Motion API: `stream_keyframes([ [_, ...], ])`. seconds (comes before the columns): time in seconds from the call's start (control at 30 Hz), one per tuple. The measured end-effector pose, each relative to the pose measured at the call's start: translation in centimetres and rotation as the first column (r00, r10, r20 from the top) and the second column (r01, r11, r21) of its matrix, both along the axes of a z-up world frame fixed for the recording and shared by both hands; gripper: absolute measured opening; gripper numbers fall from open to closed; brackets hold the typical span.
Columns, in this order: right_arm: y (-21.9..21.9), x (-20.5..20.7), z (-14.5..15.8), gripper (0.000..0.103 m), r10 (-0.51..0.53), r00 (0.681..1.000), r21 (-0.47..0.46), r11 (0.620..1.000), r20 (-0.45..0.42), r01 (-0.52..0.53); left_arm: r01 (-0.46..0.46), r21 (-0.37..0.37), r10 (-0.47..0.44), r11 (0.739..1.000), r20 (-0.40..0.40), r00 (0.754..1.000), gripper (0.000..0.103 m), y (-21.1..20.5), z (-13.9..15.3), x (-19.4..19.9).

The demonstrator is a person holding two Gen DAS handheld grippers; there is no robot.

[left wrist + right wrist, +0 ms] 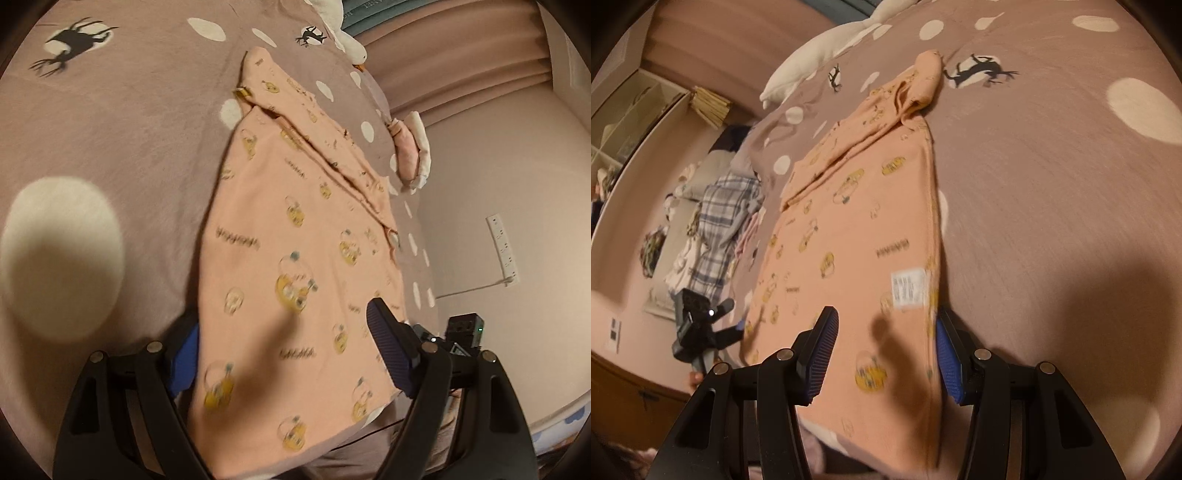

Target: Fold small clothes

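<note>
Both grippers, left (284, 354) and right (882, 354), jaws apart, straddle the peach baby garment's (295, 229) near hem on the bed (110, 129); next, probably, pinching it to fold.

— On the bedspread (110, 147): garment (295, 240), flat, lengthwise away from both grippers; sleeve folded across its far half.
— Near end?
— Between jaws of left gripper (280, 347) and right gripper (882, 354). Beyond far end: pillow (820, 51). Left, off bed: clothes pile (716, 221).
</note>
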State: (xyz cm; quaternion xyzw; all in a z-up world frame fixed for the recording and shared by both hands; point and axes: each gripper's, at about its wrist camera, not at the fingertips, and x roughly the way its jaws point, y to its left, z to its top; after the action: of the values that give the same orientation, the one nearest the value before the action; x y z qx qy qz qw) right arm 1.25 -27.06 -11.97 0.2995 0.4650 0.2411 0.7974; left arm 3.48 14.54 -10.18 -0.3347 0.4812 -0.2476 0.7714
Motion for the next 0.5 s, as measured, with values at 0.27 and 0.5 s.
stream_keyframes([
  [0.27, 0.8, 1.7, -0.3, 0.051, 0.039, 0.999, 0.052, 0.998, 0.003, -0.039, 0.036, 0.007, -0.036, 0.999, 0.006, 0.999, 0.073, -1.0, -0.1, -0.3],
  [0.5, 0.2, -0.7, -0.8, 0.051, 0.094, 0.995, 0.115, 0.989, -0.018, -0.091, 0.038, -0.026, -0.039, 0.999, -0.009, 0.999, 0.064, 0.1, -0.5, -3.1],
])
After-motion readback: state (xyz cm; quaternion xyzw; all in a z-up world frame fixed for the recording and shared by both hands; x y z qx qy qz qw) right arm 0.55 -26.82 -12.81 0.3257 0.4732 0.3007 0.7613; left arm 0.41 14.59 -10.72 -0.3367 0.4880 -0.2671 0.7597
